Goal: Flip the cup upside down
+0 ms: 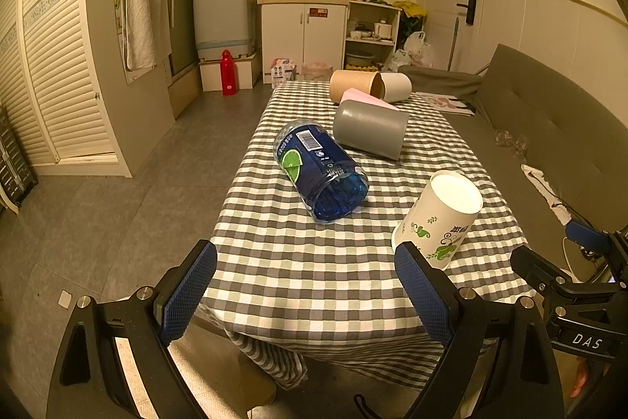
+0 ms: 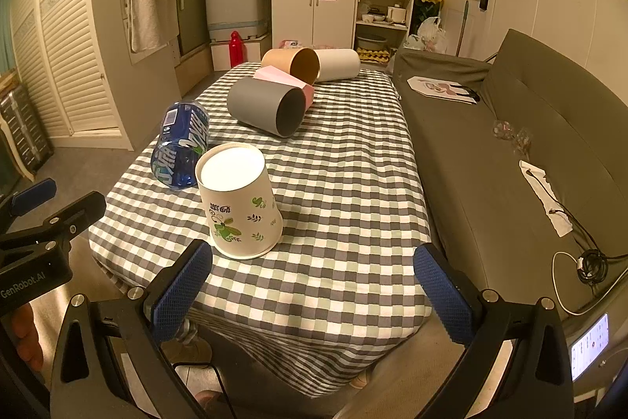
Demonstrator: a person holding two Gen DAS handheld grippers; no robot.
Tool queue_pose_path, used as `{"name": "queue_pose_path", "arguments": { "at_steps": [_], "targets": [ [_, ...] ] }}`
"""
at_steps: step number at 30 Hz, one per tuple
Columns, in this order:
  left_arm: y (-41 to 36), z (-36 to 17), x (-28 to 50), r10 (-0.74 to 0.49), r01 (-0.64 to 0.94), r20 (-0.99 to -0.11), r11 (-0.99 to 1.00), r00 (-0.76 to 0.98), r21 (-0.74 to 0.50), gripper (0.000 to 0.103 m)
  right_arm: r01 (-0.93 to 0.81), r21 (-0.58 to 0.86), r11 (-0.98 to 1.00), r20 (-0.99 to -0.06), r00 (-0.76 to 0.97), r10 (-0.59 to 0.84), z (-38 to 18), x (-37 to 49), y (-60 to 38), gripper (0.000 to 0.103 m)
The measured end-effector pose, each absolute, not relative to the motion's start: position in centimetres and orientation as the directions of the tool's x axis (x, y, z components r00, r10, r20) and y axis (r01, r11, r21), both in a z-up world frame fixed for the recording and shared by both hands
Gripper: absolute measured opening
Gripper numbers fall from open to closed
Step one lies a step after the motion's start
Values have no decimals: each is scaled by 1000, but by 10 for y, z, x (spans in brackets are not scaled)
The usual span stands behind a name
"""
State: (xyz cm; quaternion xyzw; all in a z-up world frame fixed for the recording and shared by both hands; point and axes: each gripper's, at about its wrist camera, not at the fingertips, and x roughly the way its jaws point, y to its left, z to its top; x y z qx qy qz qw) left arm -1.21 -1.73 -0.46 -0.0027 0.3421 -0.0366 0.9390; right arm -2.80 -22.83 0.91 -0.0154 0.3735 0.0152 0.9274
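Small home kitchen, washing machine [image 1: 223, 14], sink cabinet [image 1: 302, 34], sofa [image 2: 510, 128]

Tabletop [image 2: 353, 183]: covered in woven checked cloth, matt and slightly rumpled. Paper cup [image 2: 239, 201]: matt white card with printed green motifs and a smooth flat base. Blue bottle [image 1: 322, 171]: clear glossy plastic with a shiny printed label. Grey cup [image 2: 267, 107]: smooth, matt, plastic-looking. Tan cup [image 2: 292, 63]: matt, cardboard-like. Left gripper [image 1: 306, 297] and right gripper [image 2: 314, 297]: black hard plastic with metal screws; pads [image 2: 180, 289] blue, rough, grid-textured.
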Motion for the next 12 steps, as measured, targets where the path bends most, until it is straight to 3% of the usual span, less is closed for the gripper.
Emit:
{"name": "queue_pose_path", "arguments": {
  "at_steps": [12],
  "targets": [
    [-17, -6, -13, -67, 63, -641, 998, 765, -29, 95, -39, -16, 999, -695, 719, 16, 8, -28, -229, 103]
  ]
}}
